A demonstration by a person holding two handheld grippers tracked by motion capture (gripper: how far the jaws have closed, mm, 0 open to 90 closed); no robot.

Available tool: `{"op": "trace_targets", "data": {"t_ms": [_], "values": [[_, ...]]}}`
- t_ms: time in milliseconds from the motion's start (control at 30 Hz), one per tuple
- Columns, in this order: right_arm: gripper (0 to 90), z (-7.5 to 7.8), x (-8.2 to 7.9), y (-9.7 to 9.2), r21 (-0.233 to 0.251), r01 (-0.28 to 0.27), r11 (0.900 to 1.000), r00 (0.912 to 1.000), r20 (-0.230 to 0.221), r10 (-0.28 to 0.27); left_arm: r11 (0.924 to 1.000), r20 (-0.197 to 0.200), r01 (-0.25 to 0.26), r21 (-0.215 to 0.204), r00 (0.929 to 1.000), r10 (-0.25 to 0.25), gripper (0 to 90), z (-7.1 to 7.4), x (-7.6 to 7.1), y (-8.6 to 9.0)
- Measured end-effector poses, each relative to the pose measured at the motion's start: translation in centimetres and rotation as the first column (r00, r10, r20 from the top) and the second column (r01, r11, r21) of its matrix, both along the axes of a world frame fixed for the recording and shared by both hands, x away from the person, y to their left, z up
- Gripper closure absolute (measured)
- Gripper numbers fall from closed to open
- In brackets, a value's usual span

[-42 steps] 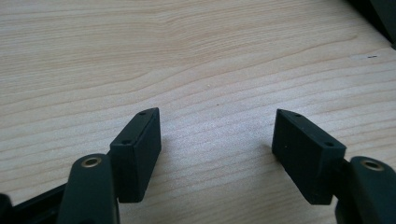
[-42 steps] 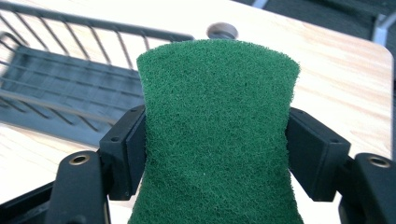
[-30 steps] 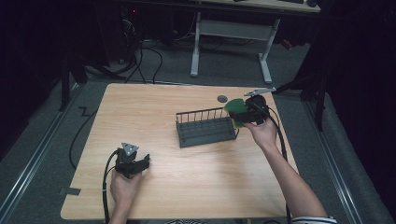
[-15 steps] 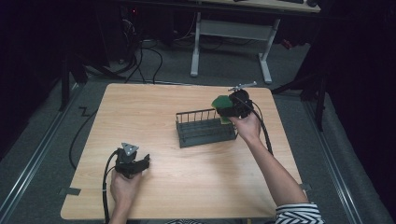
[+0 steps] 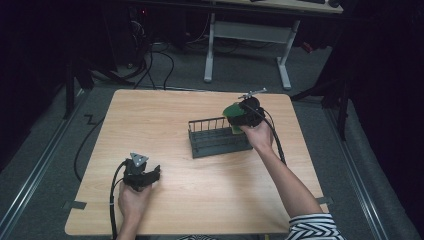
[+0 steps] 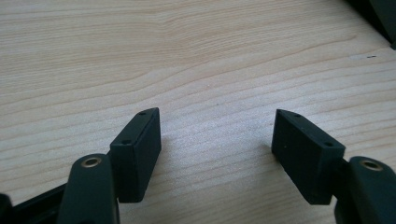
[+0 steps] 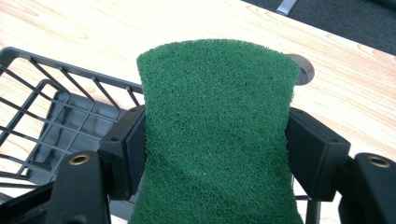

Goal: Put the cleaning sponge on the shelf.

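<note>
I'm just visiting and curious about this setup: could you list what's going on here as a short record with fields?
Held item: green scouring pad, pinched at its sides
Holder: right gripper, over the rack's right end
Container: black wire rack, on the table
Left gripper: jaws apart, nothing between them, low over bare wood
Surface: wooden table
Likely next move: pad goes into the rack

Dark room, grey floor (image 5: 60, 130), white-legged desk (image 5: 247, 35)

Light wooden table (image 5: 200, 200), dark wire rack (image 5: 218, 142) resting right of centre.
</note>
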State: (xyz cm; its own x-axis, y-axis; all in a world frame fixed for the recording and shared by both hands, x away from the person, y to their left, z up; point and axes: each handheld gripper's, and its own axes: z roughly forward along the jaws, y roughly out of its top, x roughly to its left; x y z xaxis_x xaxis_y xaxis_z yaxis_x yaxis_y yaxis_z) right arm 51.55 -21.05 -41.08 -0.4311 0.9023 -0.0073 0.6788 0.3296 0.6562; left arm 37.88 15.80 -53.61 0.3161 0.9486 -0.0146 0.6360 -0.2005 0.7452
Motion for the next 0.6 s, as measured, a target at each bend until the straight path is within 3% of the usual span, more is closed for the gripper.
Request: {"op": "trace_targets", "data": {"t_ms": [600], "values": [[28.9, -1.3, -0.1, 0.4, -0.033, -0.012, 0.9994, 0.9999, -0.009, 0.012, 1.0000, 0.000, -0.001, 0.000, 1.0000, 0.001, 33.4, 0.0, 0.0, 0.0]]}}
